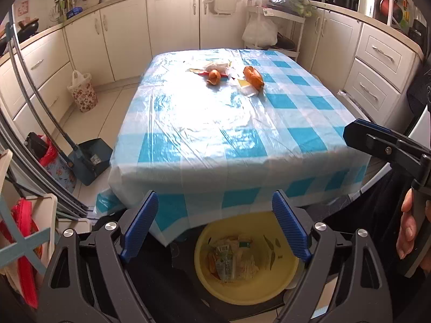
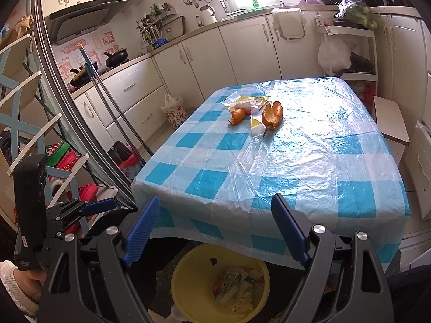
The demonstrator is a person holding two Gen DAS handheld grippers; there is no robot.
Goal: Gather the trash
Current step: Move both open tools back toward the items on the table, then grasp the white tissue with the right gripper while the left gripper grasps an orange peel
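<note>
Far across the blue-checked table point(image 1: 215, 140) point(image 2: 309, 161) lies the trash: a small orange peel point(image 1: 214, 76) point(image 2: 238, 115), a large orange peel point(image 1: 253, 76) point(image 2: 272, 114), a yellow-white wrapper point(image 1: 246, 87) point(image 2: 256, 127) and clear wrappers point(image 1: 215, 67) point(image 2: 247, 101). On the floor under the near table edge stands a yellow basin point(image 1: 204, 242) point(image 2: 188, 269) holding discarded wrappers point(image 1: 229, 258) point(image 2: 237, 288). My left gripper point(image 1: 215, 202) hangs open and empty above the basin. My right gripper point(image 2: 216, 202) is likewise open and empty over it. Each gripper shows at the edge of the other's view.
A dustpan with a long-handled broom point(image 1: 91, 158) and a flowered bin point(image 1: 83, 94) stand on the floor left of the table. A chair point(image 2: 27, 102) is at the near left, a wooden stool point(image 2: 390, 121) at the table's right. Cabinets point(image 1: 172, 18) line the walls.
</note>
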